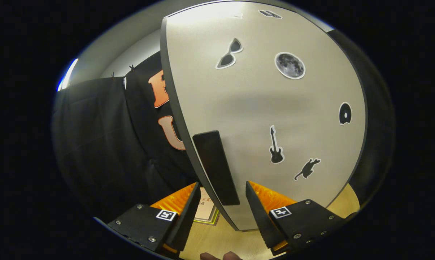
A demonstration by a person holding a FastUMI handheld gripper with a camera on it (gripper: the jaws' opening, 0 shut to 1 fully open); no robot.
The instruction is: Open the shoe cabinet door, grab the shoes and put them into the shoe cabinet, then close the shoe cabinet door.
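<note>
Nearest, a sliver of a hand [220,256] is showing at the lowest part of the view, cut off so that little more than fingertips can be made out. Just above it the gripper [220,202] is holding its fingers spread apart, gripping nothing, with the lower end of a dark handle [216,167] sitting in the gap between them. Whether either finger is touching the handle or the door's edge is hard to tell. The handle is running along the left edge of the shoe cabinet door [268,108], a pale grey panel with a dark rim, which is standing just ahead of the fingers and hiding whatever lies behind it. Stickers are dotting the door: a guitar [275,146], a cat [307,169], a record [345,113], a moon [290,65] and sunglasses [230,54]; two more near the top are too foreshortened to identify. Below the door a light wooden floor [221,240] is showing, with a book [205,210] lying on it, partly hidden behind the left finger. Beyond, to the left, the black cloth wall [101,137] is hanging, and a pale ceiling with a strip light [67,75] is curving above it.
</note>
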